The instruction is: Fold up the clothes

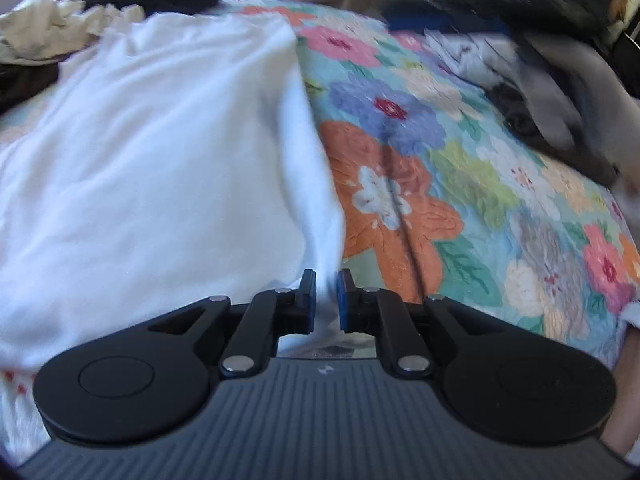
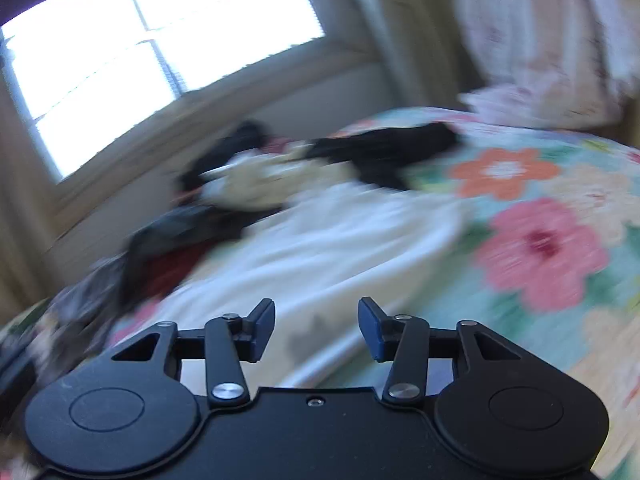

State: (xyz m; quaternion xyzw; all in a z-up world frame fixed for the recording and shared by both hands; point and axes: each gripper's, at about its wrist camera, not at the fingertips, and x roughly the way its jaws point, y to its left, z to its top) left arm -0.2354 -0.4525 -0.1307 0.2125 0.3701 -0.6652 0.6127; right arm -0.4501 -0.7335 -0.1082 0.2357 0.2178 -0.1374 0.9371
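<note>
The white cotton garment (image 1: 144,152), probably a T-shirt, lies spread over the left half of the floral quilted bedspread (image 1: 472,184), its long right edge running from far to near down the middle of the bed. The left gripper (image 1: 327,296) has its blue-padded jaws nearly together with a blurred strip of that edge between them; whether the pads actually press on the cloth cannot be told. The right gripper (image 2: 316,328) has its jaws well apart and nothing in them, above the near part of the same garment.

The fabric looks light, thin and limp: it should drape and crease readily, slide easily over the quilt, and sag between two holds. A hem, corner or side edge seems the best place to pinch.

Open room lies on the right, where bare bedspread shows. Crumpled cream and black clothes (image 1: 60,28) crowd the far left corner, and a blurred grey and dark pile (image 1: 552,60) bounds the far right.
</note>
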